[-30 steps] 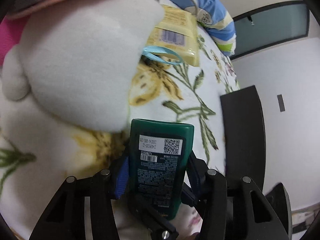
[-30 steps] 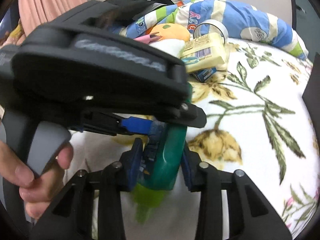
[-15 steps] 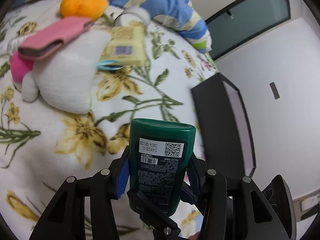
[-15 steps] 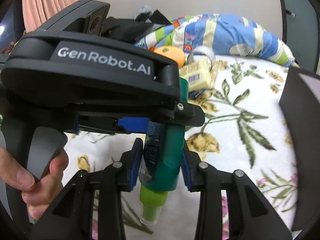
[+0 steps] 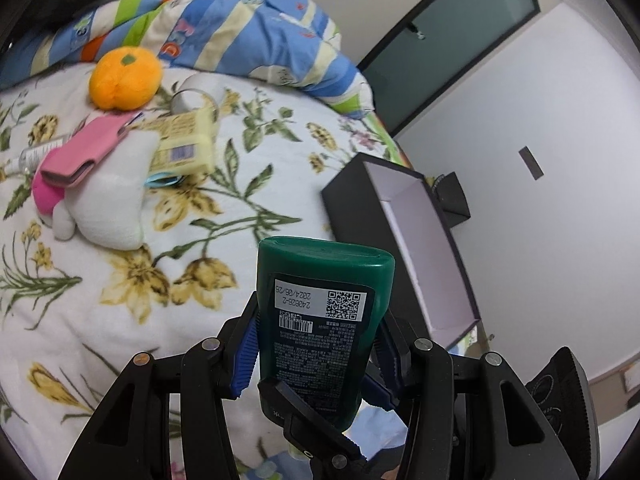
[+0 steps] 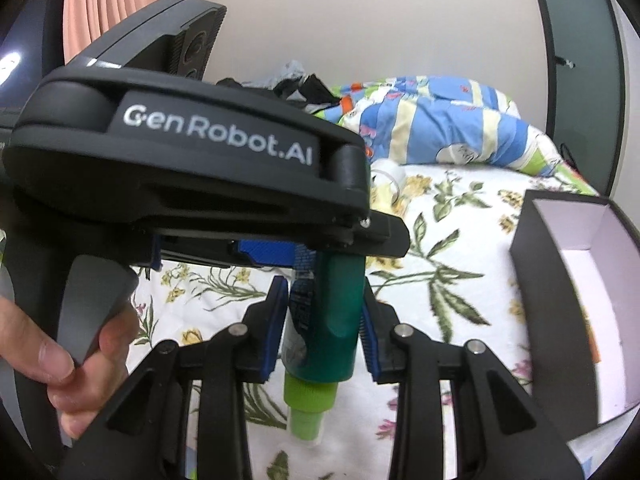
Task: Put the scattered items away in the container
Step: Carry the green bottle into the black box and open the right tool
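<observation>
A dark green bottle (image 5: pixel 324 320) with a light green cap (image 6: pixel 310 396) hangs above the flowered bed, gripped from two sides. My left gripper (image 5: pixel 316 344) is shut on its labelled body, bottom end pointing away. My right gripper (image 6: pixel 322 332) clamps the same bottle (image 6: pixel 336 320) lower down, near the cap; its jaws are closing, blue pads against the bottle's sides. The left gripper's black housing (image 6: pixel 192 168) fills the upper left of the right wrist view, held by a hand (image 6: pixel 80 364). The black box (image 5: pixel 400 240) with a white inside stands open to the right.
On the bed lie an orange plush (image 5: pixel 124 78), a pink case (image 5: pixel 84 152) on a white plush toy (image 5: pixel 108 208), a yellow packet (image 5: pixel 184 144), a tape roll (image 5: pixel 194 94) and a small clear bottle (image 5: pixel 40 154). A striped quilt (image 5: pixel 240 28) is bunched behind.
Both grippers have risen with the green bottle, away from the white plush. The bed items now look smaller and the open black box has come into view on the right.
</observation>
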Available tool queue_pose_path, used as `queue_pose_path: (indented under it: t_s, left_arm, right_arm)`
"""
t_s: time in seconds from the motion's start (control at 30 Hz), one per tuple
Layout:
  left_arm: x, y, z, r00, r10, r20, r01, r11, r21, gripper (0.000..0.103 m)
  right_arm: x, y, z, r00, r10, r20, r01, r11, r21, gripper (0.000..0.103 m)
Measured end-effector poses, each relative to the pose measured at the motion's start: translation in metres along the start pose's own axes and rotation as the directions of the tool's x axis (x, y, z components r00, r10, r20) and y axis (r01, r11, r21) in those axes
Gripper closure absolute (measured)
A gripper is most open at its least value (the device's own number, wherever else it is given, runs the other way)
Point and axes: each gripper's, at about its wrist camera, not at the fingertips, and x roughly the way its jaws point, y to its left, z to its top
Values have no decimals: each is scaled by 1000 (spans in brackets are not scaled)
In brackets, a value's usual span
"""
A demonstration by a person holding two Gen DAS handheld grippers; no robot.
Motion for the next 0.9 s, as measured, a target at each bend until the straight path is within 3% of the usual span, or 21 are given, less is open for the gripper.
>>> queue_pose_path:
  t_s: [0.47, 0.9]
  left_arm:
    - [29, -115, -6, 997, -74, -30, 77, 990, 120, 52]
    - [106, -195, -6, 987, -113, -111, 132, 975, 181, 52]
  right_arm:
    - [-99, -52, 3, 988, -125, 84, 121, 991, 54, 69]
    - [-143, -134, -10, 970, -225, 96, 208, 966, 155, 70]
